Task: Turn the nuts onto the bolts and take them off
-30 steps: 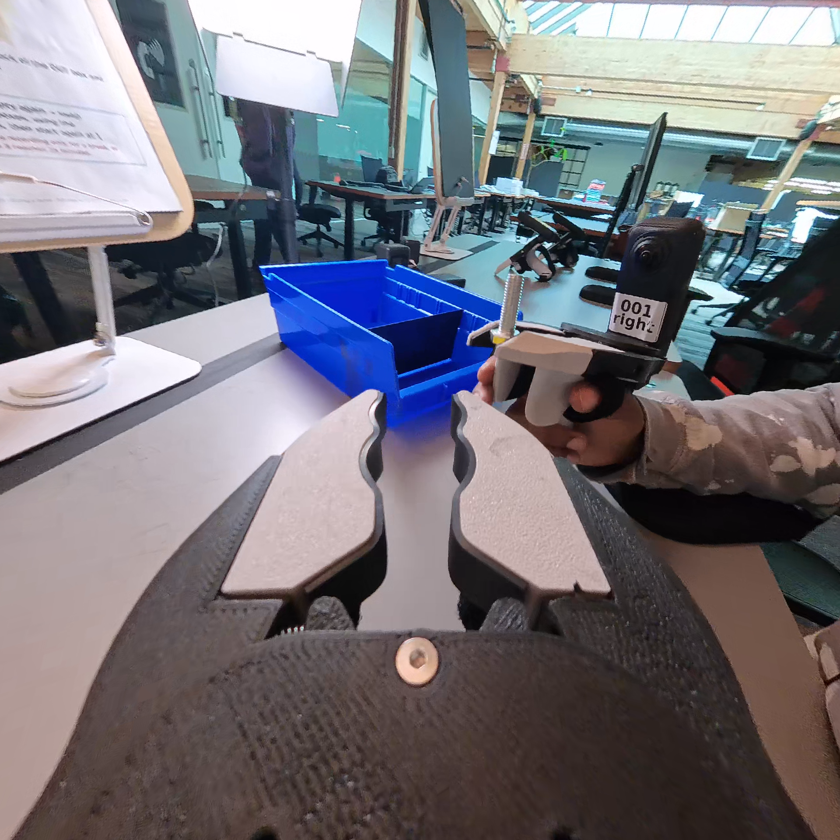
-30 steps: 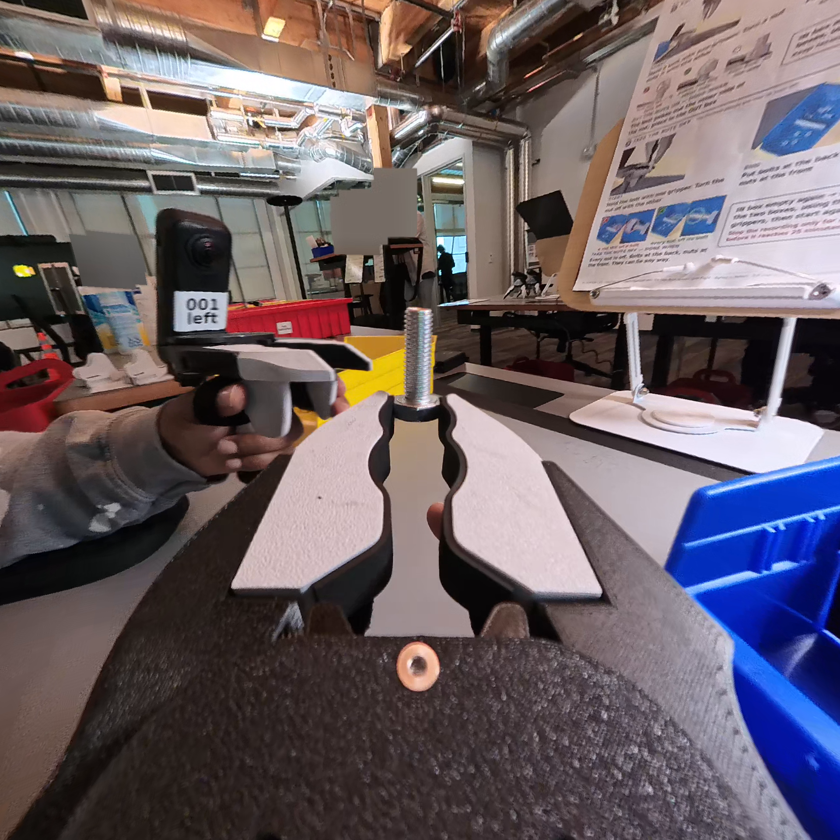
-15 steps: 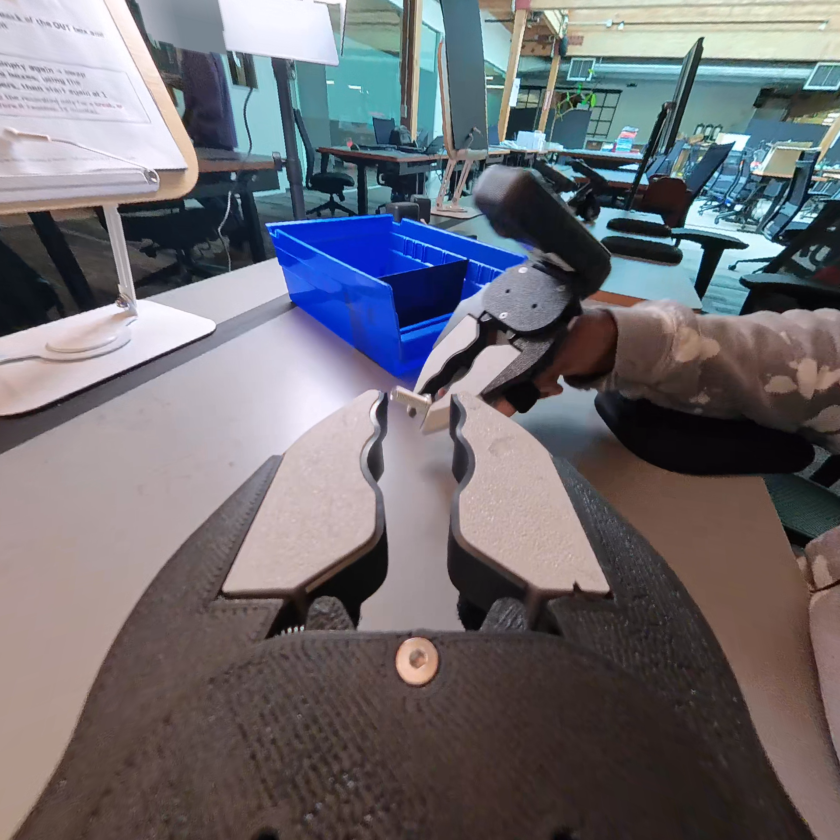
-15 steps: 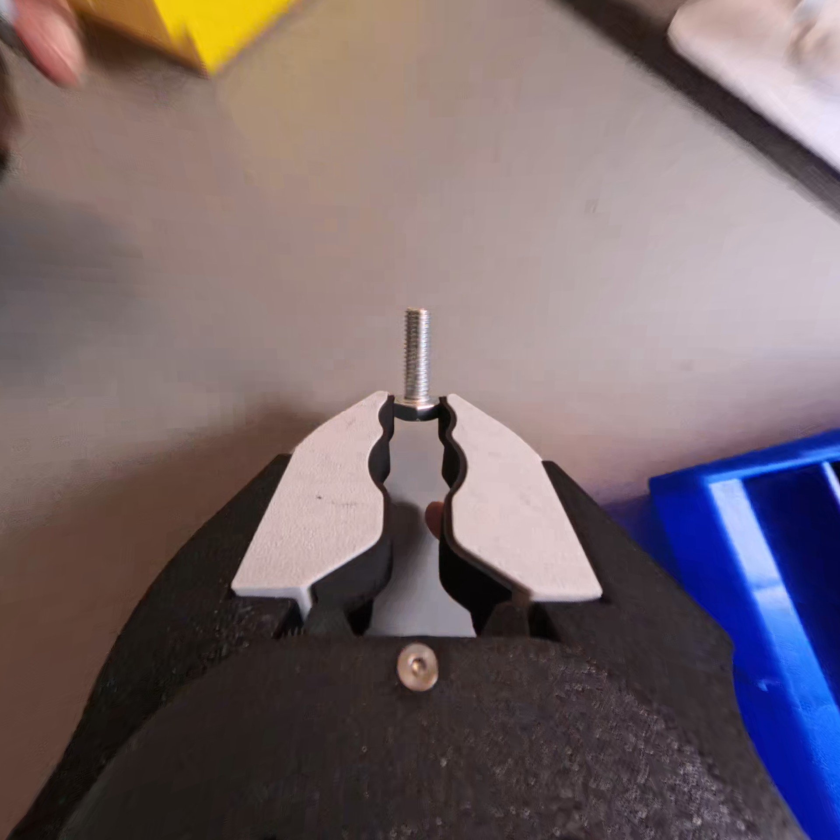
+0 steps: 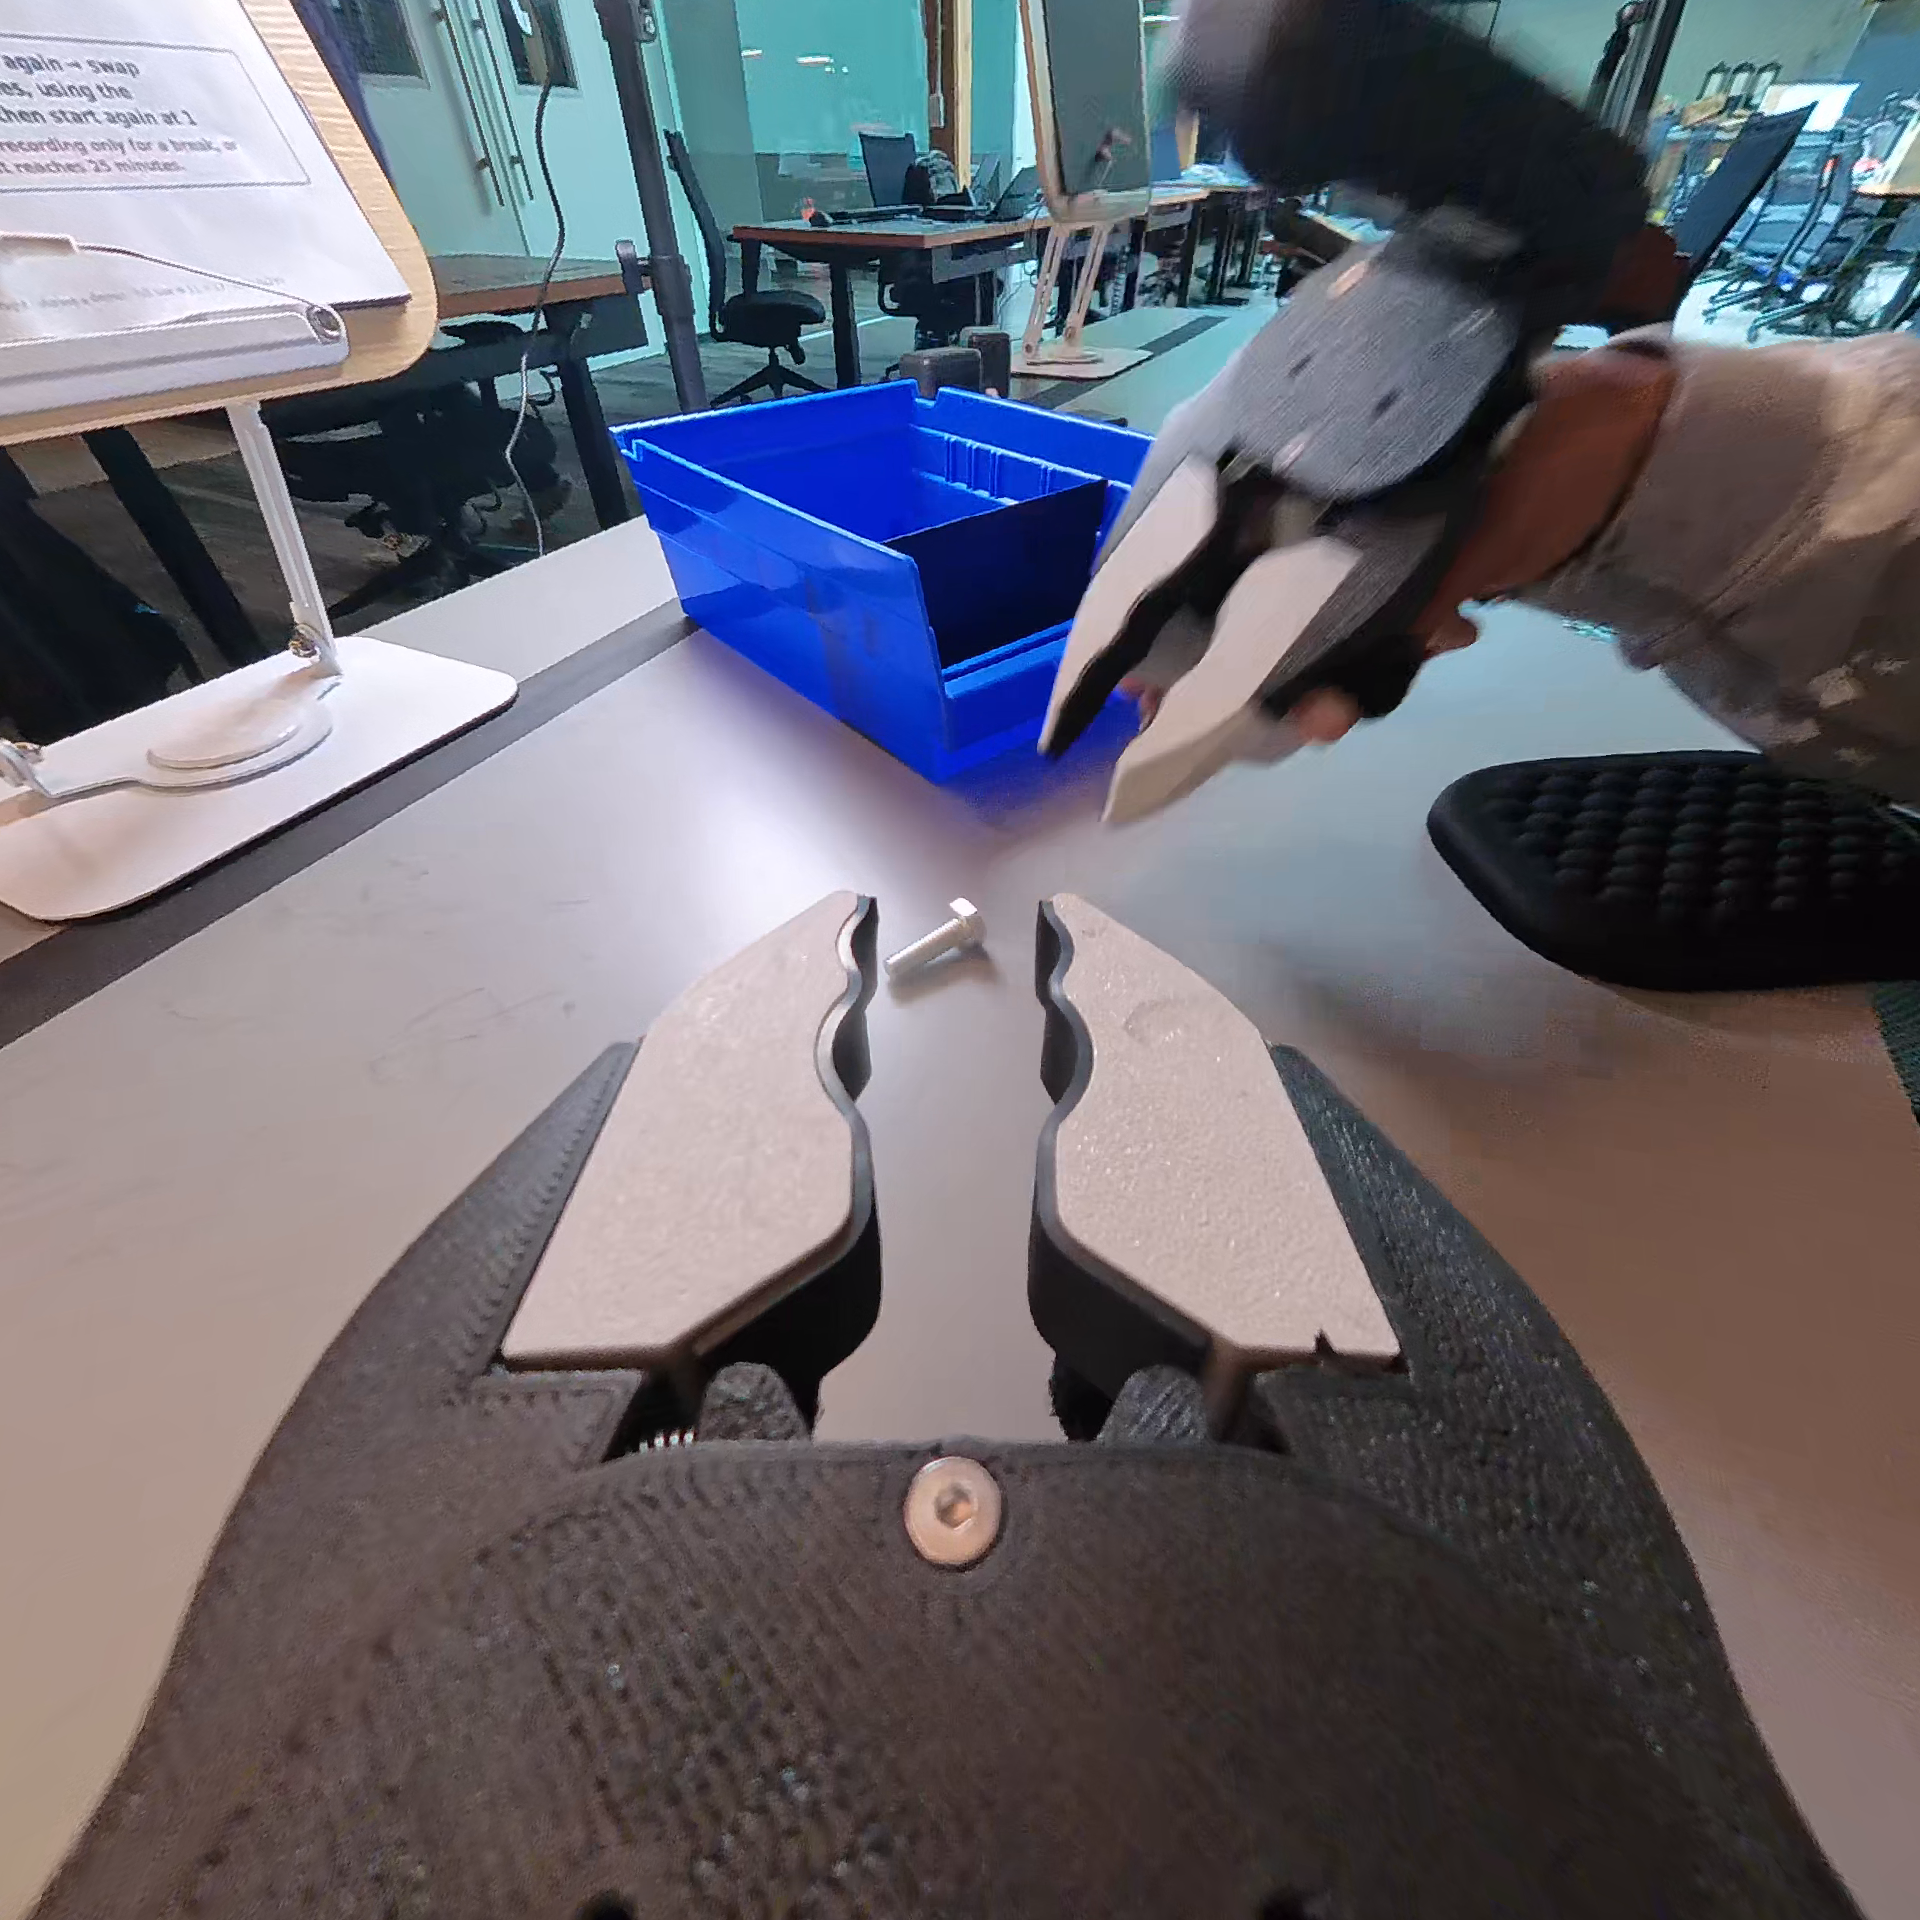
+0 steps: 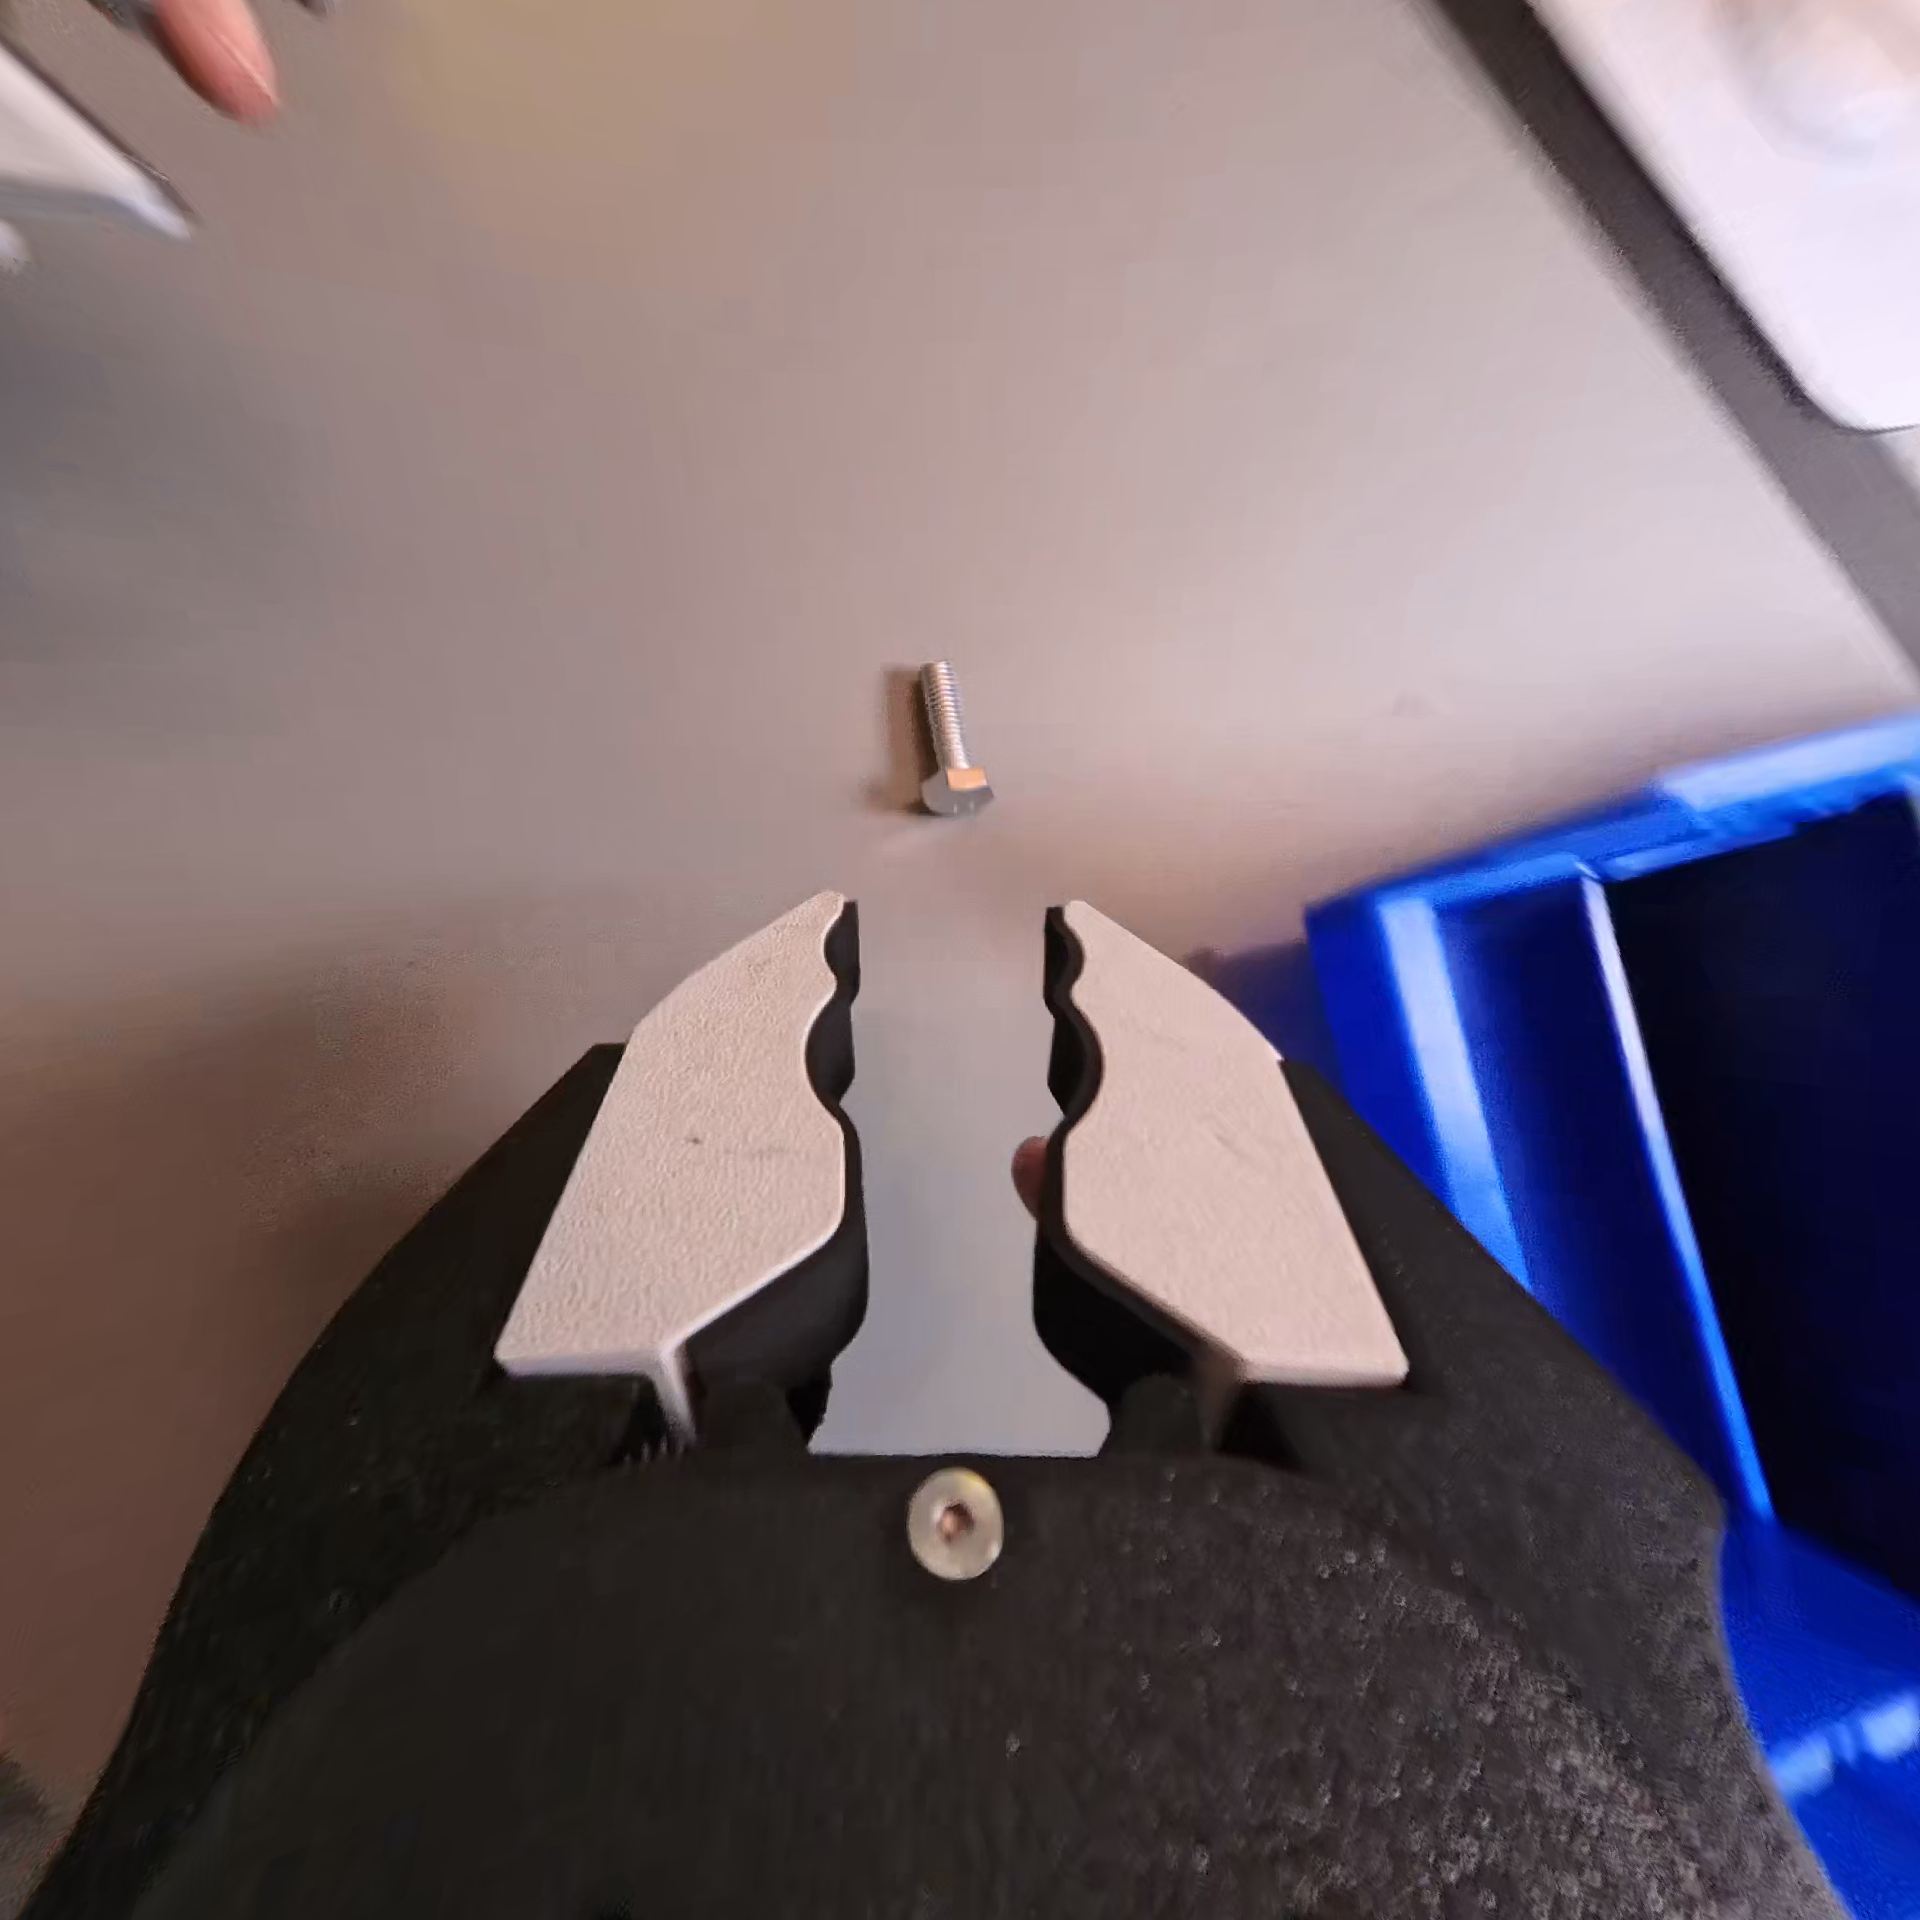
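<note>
A silver hex bolt (image 5: 932, 942) lies on its side on the grey table, just ahead of my left gripper (image 5: 954, 914), which is open and empty. In the right wrist view the bolt (image 6: 949, 743) lies a little ahead of my right gripper (image 6: 951, 914), which is open and empty and looks down at the table. My right gripper also shows in the left wrist view (image 5: 1091, 769), lifted above and to the right of the bolt, blurred. No nut is in view.
A blue bin (image 5: 831, 561) with a dark divider stands behind the bolt; it also shows in the right wrist view (image 6: 1455, 1039). A white stand (image 5: 239, 727) holding a paper sheet is at left. A black padded rest (image 5: 1683, 862) lies at right. The left gripper's tips are roughly 12 cm from the right gripper's.
My right gripper tipped down, opened and let go of the bolt, which now lies on the table. The right gripper has since lifted away. My left gripper stays open.
</note>
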Demonstrator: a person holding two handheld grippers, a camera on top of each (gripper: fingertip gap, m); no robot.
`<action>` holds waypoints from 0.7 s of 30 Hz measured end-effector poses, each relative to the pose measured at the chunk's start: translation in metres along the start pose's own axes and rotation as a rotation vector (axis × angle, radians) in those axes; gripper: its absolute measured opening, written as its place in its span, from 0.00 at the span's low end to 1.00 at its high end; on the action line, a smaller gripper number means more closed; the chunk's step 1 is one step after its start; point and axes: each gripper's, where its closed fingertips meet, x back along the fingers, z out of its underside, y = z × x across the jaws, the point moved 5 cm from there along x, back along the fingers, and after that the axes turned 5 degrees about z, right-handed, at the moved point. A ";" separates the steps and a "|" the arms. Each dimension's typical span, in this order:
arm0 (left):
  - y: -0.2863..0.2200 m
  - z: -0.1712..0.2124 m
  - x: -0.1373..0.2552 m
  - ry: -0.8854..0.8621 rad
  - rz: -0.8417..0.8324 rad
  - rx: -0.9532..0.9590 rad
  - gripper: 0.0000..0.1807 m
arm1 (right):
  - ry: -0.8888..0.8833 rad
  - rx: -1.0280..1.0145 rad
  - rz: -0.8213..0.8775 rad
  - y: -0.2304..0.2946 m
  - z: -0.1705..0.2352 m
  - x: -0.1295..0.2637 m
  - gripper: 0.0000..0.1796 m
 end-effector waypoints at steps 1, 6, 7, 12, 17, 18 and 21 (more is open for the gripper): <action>-0.001 0.000 0.000 -0.005 0.007 0.002 0.16 | -0.075 -0.034 0.022 -0.003 0.004 0.026 0.19; -0.002 0.007 -0.006 -0.042 0.020 0.032 0.16 | -0.404 -0.237 0.257 -0.018 0.072 0.156 0.17; -0.001 0.008 -0.008 -0.052 0.014 0.043 0.16 | -0.443 -0.276 0.318 -0.020 0.094 0.176 0.16; -0.006 0.004 -0.014 -0.099 -0.051 0.060 0.16 | -0.560 -0.490 0.589 -0.010 0.219 0.242 0.15; -0.031 0.003 -0.026 -0.100 -0.133 0.066 0.16 | -0.676 -0.751 0.820 0.020 0.341 0.272 0.15; -0.038 0.001 -0.031 -0.097 -0.138 0.060 0.17 | -0.688 -0.803 0.840 0.030 0.363 0.271 0.15; -0.060 -0.012 -0.054 -0.088 -0.133 -0.003 0.17 | -0.634 -0.910 0.895 0.059 0.424 0.249 0.15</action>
